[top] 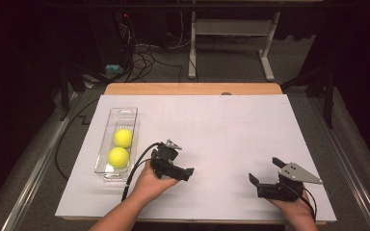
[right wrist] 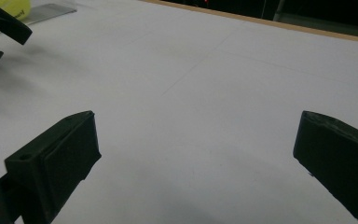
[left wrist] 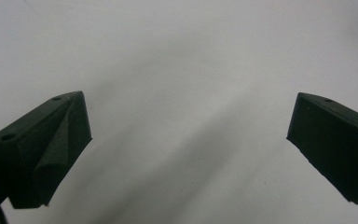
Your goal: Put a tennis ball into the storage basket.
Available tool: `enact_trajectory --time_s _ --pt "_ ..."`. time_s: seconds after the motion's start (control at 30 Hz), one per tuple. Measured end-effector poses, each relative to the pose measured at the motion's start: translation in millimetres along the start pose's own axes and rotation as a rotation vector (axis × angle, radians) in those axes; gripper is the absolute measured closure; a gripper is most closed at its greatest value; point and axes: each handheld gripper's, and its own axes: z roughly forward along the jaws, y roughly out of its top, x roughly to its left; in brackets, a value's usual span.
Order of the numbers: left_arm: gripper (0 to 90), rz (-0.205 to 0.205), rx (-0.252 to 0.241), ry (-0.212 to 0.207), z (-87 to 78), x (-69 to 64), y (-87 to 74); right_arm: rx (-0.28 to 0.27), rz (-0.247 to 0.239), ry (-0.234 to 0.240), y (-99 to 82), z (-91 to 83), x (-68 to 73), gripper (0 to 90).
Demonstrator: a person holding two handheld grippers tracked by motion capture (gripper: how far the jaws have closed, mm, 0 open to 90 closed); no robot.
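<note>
High view puts the clear tray (top: 107, 144) at the left of the frame, a narrow bin lying on the white tabletop (top: 231, 130) with its long axis running from the lower edge of the picture up toward the far edge, leaning slightly to the right as it goes. Two yellow balls sit inside it in a line along that axis: the nearer ball (top: 118, 157) low in the tray and the farther ball (top: 123, 137) just above it, the two close together, perhaps touching (the gap is too small to judge). The upper half of the tray is bare, so the narrow walls likely serve to keep the balls from rolling off.

Just right of the tray's lower end, the left gripper (top: 173, 166) is held low over the tabletop in the person's left hand (top: 151, 183), its fingers spread apart with nothing between them; the left gripper view confirms this, with plain white surface between the two black fingers. It points rightward in the frame, away from the tray, which reads as a resting pose rather than a reach.

Well apart, at the lower right, the right gripper (top: 266, 174) has its fingers spread wide too and empty, aimed toward the upper left; the right gripper view catches a yellow ball (right wrist: 14, 8) in its top left corner
</note>
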Motion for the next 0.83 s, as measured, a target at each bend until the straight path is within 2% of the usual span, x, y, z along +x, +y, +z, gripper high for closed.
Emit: enact_trajectory --time_s 0.07,0.1,0.23,0.33,0.43,0.53,0.67,0.83 --pt "0.3 0.022 -0.066 -0.017 2.9 1.9 -9.6 -0.004 -0.002 0.006 0.3 0.4 1.9 0.0" --pt "0.3 0.031 -0.080 -0.018 3.0 2.9 -11.3 -0.006 0.002 0.007 0.4 0.6 3.3 0.0" --pt "0.3 0.050 -0.203 -0.042 0.3 7.8 -22.7 -0.018 0.007 0.011 0.7 1.4 5.5 0.0" --pt "0.3 0.087 -0.271 -0.036 -8.3 8.8 -22.9 -0.028 0.021 0.008 0.6 1.0 5.7 0.0" --pt "0.3 0.086 -0.376 -0.054 -20.1 13.3 -26.7 -0.037 0.044 -0.002 0.5 -0.5 5.1 0.0" --pt "0.3 0.076 -0.414 -0.084 -26.6 17.6 -31.3 -0.048 0.068 -0.023 0.3 -5.0 3.9 0.0" --pt "0.3 0.074 -0.412 -0.096 -27.9 18.5 -34.9 -0.057 0.086 -0.049 -1.2 -12.2 0.5 0.0" --pt "0.3 0.071 -0.410 -0.097 -27.3 17.6 -35.4 -0.067 0.087 -0.055 -0.5 -14.6 -1.5 0.0"
